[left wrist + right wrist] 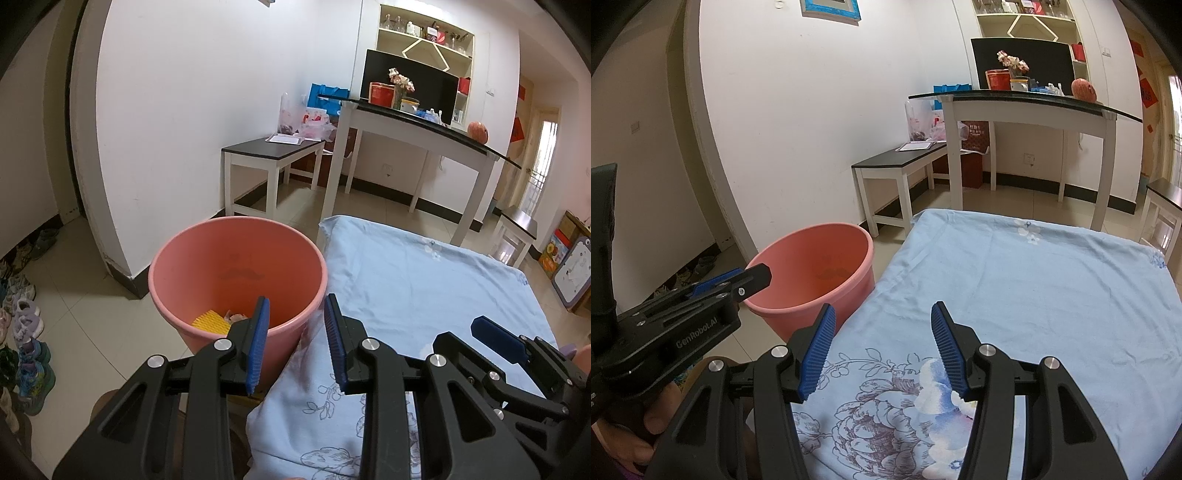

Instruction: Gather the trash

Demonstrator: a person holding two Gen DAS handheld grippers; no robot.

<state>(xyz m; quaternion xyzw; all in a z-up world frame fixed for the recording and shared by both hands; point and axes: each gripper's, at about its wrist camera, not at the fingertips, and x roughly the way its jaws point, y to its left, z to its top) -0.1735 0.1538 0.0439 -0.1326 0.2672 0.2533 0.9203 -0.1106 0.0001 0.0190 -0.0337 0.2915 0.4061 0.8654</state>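
Both views are bright and evenly lit, with daylight flaring white through the doorway [543,155] at the right. Focus is sharp throughout. Fisheye distortion bows the walls, and dark vignetting fills the corners.

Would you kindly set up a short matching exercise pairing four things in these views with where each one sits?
Things:
1. pink bucket
2. yellow item
3. blue flowered sheet
4. left gripper

Places:
A. spread over the flat surface right of the bucket
B. on the tiled floor
C. open, over the bucket's near rim
D. at the bucket's bottom

Pairs: 1-B, 2-D, 3-A, 4-C
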